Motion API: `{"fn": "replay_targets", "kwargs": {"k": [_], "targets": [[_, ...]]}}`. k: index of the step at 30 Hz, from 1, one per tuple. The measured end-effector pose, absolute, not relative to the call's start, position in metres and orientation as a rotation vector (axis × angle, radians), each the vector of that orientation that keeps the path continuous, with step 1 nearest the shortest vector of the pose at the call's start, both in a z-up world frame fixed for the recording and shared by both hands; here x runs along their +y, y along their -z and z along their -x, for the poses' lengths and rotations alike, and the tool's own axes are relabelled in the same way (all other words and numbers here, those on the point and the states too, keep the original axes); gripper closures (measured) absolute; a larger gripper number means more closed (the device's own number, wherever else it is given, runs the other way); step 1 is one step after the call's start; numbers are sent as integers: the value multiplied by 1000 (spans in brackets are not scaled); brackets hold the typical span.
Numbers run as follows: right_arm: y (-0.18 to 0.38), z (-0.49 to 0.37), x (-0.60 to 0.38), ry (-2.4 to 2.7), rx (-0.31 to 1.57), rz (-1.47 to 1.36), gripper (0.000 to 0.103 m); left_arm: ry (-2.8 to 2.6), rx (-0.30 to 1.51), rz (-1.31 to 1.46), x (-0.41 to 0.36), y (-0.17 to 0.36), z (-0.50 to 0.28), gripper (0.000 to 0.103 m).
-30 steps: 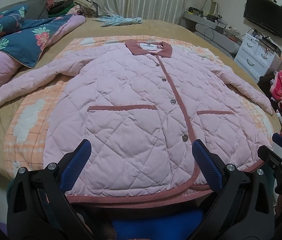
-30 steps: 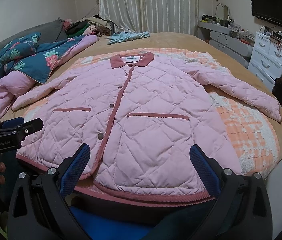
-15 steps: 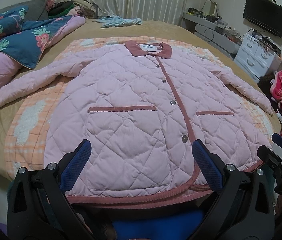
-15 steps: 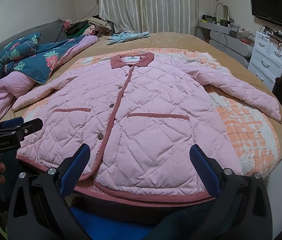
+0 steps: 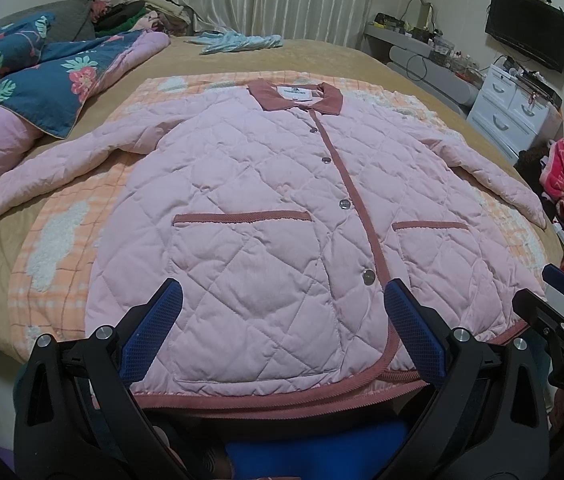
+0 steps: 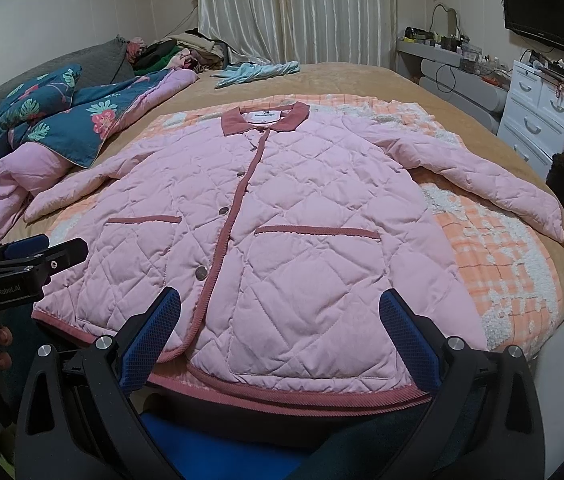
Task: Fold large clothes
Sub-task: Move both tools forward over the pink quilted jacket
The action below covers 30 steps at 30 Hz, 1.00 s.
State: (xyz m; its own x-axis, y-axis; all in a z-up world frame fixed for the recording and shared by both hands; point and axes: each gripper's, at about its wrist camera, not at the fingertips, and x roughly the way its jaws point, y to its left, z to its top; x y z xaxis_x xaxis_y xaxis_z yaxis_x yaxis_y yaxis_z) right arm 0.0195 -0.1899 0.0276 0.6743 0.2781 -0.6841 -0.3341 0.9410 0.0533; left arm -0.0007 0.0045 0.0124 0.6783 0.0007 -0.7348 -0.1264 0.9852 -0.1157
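Two grippers are hovering side by side at the near edge of the bed, each with its blue-padded fingers spread wide apart and gripping nothing. In the left wrist view the left gripper [image 5: 279, 328] is framing the hem of the pink quilted jacket [image 5: 282, 216] on the side left of the button placket, with the lowest snap lying just inside its right-hand finger [image 5: 412, 340]. The right gripper [image 6: 279, 328] is sitting over the other front panel, its fingers bracketing the area below the larger pocket, and neither gripper is touching the fabric as far as the views are showing. Each tool is also peeking into the other's view at the side edge.

Beyond the fingers, the jacket is lying flat and face up, buttoned, with its dusty-rose hem trim running along the near edge of the mattress. Both sleeves are stretching outward to either side, and the rose collar [image 6: 265, 119] is pointing away toward the curtain. Under the jacket an orange checked blanket [image 6: 498, 264] is spreading over the tan bedspread [image 5: 322, 56]. Farther left a navy floral comforter [image 5: 33, 80] is bunching up, a light blue garment [image 6: 257, 70] is lying near the far edge, and a white dresser [image 6: 542, 120] is standing at right.
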Motion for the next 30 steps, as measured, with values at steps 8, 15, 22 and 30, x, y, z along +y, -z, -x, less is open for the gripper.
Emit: {"fn": "replay_targets", "kwargs": {"k": [8,15,22,30], "targets": [[-26,-26,-183,-350,768,89,4,-73,833,166,6,-17,-5,8],[-34,-43,-175,-343,763,109,4,-88,836,175,18,-14,-27,8],[-45,-67,-169,-331,762,114,4,-99,833,185,23,-19,-51,8],[-58,-101,-163,-321,752,103,4,-106,831,203,28,-27,-80,8]]}}
